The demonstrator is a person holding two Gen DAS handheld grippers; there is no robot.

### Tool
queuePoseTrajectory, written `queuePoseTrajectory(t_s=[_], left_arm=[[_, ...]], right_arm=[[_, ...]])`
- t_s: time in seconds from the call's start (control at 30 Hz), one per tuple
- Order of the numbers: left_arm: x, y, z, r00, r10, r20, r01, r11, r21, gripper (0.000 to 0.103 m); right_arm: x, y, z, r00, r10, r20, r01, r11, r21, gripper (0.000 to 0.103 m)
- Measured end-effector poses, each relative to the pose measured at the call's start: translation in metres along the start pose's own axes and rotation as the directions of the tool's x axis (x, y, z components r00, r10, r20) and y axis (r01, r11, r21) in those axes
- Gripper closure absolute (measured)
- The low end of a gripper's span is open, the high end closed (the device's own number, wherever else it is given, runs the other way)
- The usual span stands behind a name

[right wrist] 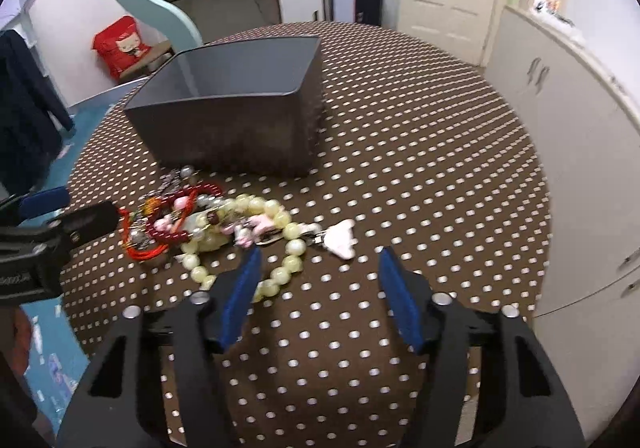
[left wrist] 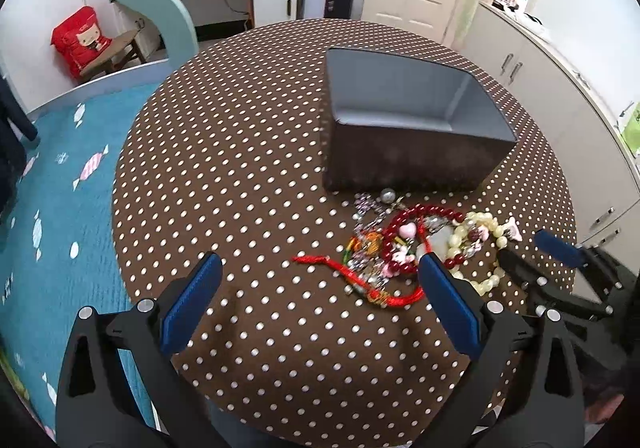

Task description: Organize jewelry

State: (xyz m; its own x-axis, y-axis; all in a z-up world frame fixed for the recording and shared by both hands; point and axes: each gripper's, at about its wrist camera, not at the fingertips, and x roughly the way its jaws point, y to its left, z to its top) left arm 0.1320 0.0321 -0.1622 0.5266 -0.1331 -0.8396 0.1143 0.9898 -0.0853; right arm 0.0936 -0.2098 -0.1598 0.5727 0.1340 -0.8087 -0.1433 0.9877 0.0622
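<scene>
Left gripper (left wrist: 320, 268) hangs over the near-middle of the round brown polka-dot table (left wrist: 248, 136), jaws wide, nothing between them but cloth; red cord (left wrist: 344, 268) just ahead of its right pad. Tangled jewelry pile (left wrist: 424, 244) lies right of middle, just in front of the dark grey open rectangular box (left wrist: 404, 120). Right gripper (right wrist: 318, 266) is at the near right edge, jaws partway apart, empty, the pale yellow bead bracelet (right wrist: 276, 236) by its left pad.

Likely step: first pick. Best to take one loose strand at the pile's rim and lift slowly so it untangles.

Only the right view shows the white-pink charm (right wrist: 344, 240) clearly; only the left view shows the box's empty floor.
</scene>
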Motion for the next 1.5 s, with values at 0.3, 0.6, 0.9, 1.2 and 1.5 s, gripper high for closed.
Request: queuePoseTrajectory(t_s=[0.3,0.6,0.9,1.2,1.5], left_arm=[[0.012,-0.008,0.011,0.985,-0.171,0.000,0.171,0.985,0.010,0.006],[0.031,-0.032,0.025,0.991,-0.135,-0.025,0.137,0.984,0.117,0.039],[0.049,-0.044,0.029,0.991,-0.121,-0.054,0.129,0.973,0.194,0.069],[0.061,-0.061,0.019,0.995,-0.067,-0.077,0.087,0.952,0.295,0.082],[0.064,-0.053,0.024,0.983,-0.161,-0.082,0.177,0.950,0.258,0.092]], right_arm=[[0.010,0.011,0.001,1.000,-0.020,0.020,0.022,0.994,-0.109,0.091],[-0.010,-0.014,0.010,0.991,0.104,0.080,-0.102,0.994,-0.032,0.095],[-0.062,-0.028,0.031,0.963,0.152,0.223,-0.152,0.988,-0.020,0.095],[-0.054,-0.042,0.033,0.970,0.144,0.198,-0.156,0.987,0.045,0.095],[-0.043,-0.045,0.035,0.976,0.142,0.166,-0.155,0.985,0.069,0.095]])
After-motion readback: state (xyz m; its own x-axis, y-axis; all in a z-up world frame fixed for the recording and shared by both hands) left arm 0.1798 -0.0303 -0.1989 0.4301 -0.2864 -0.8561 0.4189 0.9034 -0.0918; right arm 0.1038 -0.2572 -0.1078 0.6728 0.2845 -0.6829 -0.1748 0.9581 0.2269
